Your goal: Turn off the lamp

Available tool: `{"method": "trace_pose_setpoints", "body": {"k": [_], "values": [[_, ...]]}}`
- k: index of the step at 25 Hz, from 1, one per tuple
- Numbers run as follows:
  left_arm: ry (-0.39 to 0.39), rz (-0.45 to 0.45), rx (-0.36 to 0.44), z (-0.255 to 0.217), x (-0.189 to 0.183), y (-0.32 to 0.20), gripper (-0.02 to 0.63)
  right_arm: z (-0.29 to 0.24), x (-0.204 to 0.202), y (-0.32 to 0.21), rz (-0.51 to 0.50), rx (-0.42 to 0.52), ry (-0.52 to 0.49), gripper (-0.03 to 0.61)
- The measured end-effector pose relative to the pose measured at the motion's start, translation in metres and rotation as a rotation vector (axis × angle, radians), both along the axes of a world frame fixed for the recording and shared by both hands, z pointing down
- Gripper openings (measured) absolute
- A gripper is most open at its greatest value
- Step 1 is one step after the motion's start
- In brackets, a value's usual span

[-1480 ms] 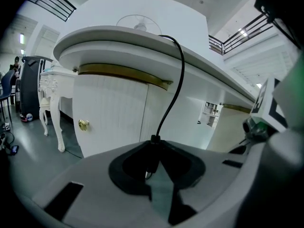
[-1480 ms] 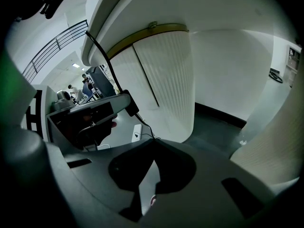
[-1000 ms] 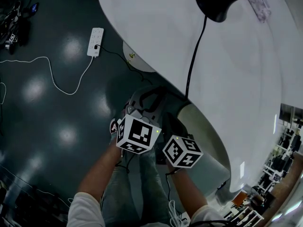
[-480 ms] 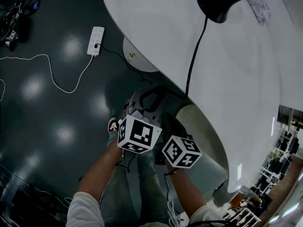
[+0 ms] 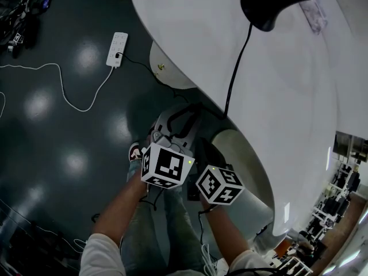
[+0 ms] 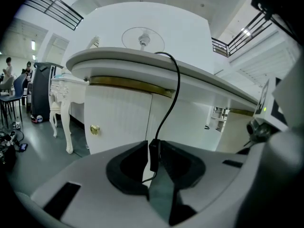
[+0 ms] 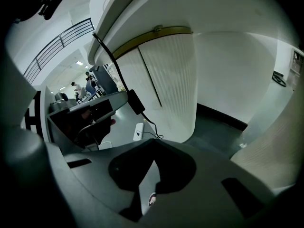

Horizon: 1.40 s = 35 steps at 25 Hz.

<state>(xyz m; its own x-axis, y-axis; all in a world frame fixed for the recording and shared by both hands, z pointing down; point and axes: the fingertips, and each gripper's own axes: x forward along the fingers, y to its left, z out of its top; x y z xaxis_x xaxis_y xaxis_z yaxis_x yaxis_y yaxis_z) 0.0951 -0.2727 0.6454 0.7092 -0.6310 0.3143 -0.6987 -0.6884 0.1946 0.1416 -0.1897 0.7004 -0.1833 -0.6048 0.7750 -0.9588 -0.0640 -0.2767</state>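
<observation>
The lamp's black base (image 5: 264, 7) stands on the white table (image 5: 299, 114). Its black cord (image 5: 233, 76) runs across the top and drops over the near edge. In the left gripper view the cord's small black inline switch (image 6: 154, 155) hangs upright between the jaws of my left gripper (image 6: 154, 158), which press on it from both sides. In the head view the left gripper (image 5: 183, 119) points in under the table's edge. My right gripper (image 7: 153, 144) is beside it, tips together and holding nothing. From there the switch (image 7: 136, 101) shows ahead to the left.
A white power strip (image 5: 117, 49) and a loose white cable (image 5: 69, 102) lie on the dark floor at the left. The white cabinet under the table has a brass knob (image 6: 94, 129). A carved white leg (image 6: 59, 122) stands further left, with people far behind it.
</observation>
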Motion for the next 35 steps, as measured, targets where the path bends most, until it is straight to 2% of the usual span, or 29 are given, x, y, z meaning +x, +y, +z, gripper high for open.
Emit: {"method": "trace_pose_setpoints", "body": {"k": [6, 11, 16, 27, 35], "values": [[0.0, -0.07, 0.003, -0.001, -0.011, 0.008, 0.075, -0.003, 0.003, -0.001, -0.012, 0.005, 0.004, -0.002], [0.014, -0.131, -0.026, 0.002, -0.019, 0.02, 0.074, -0.002, 0.005, 0.004, -0.025, 0.0, 0.006, -0.002], [-0.005, -0.185, -0.079, 0.02, -0.026, 0.033, 0.009, 0.001, 0.009, 0.01, -0.03, -0.002, 0.007, -0.002], [-0.022, -0.22, -0.241, 0.051, -0.021, 0.073, 0.008, 0.003, 0.017, 0.025, -0.038, 0.002, -0.004, -0.002], [-0.064, -0.237, -0.272, 0.038, -0.019, 0.095, 0.008, -0.012, 0.022, 0.038, -0.051, 0.027, -0.033, -0.002]]}}
